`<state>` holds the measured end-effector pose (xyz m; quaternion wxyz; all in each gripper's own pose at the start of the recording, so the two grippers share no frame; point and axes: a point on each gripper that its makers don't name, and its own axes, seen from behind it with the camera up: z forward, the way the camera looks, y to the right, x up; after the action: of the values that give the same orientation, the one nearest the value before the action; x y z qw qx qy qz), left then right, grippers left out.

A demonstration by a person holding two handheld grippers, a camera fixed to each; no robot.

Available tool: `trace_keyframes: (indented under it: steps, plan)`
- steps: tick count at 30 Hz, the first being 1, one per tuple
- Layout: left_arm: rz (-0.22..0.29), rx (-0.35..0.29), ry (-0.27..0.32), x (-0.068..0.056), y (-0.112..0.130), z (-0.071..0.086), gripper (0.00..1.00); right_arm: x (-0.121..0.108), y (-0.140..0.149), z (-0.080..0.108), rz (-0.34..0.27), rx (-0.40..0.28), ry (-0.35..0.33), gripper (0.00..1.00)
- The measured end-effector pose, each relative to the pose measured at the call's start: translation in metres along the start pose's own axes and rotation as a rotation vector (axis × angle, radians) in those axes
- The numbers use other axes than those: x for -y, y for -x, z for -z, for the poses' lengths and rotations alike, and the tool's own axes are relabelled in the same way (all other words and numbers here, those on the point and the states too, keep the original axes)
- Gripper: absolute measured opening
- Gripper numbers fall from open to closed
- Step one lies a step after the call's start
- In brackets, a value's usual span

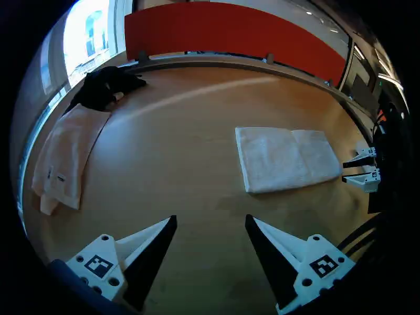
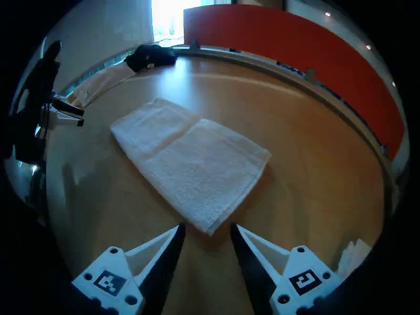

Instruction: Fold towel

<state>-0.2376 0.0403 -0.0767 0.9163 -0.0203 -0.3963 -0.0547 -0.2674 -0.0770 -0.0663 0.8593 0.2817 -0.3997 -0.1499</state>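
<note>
Nearest us, our right gripper [image 2: 206,227] stands open and empty, with the near corner of the folded white towel [image 2: 191,157] lying just between its fingertips, not pressed. From there the towel's long axis runs ahead and leftward. Our left gripper [image 1: 210,218], also open and empty, has the towel ahead to its right, well apart, so the right is nearer. We can read no writing: the tags on the beige towel [image 1: 65,157], far to the left gripper's left, are too small.

Left gripper [image 1: 210,223], 2 fingers spread wide over pale wooden tabletop [image 1: 189,136]. Folded white terry towel [image 1: 286,157] flat at right, right gripper [image 1: 345,172] just beside it. Stacked beige towels [image 1: 65,152] and crumpled black cloth [image 1: 107,84] at left. Long red panel [image 1: 236,31] behind.
</note>
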Motion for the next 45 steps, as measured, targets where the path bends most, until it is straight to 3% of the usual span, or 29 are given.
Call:
trace_keyframes:
  steps: [9, 21, 33, 45]
  plan:
    - [0.035, -0.003, -0.015, 0.007, 0.008, 0.01, 0.97, -0.003, 0.003, -0.006, 0.024, 0.016, -0.001, 0.38]
    - [0.041, -0.001, -0.029, 0.013, 0.013, 0.017, 0.97, -0.003, 0.001, -0.009, 0.022, 0.008, 0.011, 0.05]
    - [0.043, -0.004, -0.026, 0.013, 0.011, 0.02, 0.97, -0.005, -0.03, 0.006, 0.052, -0.04, 0.027, 0.04]
    - [0.046, -0.026, -0.016, 0.008, 0.001, 0.024, 0.97, -0.003, -0.102, 0.023, 0.171, -0.119, 0.033, 0.04]
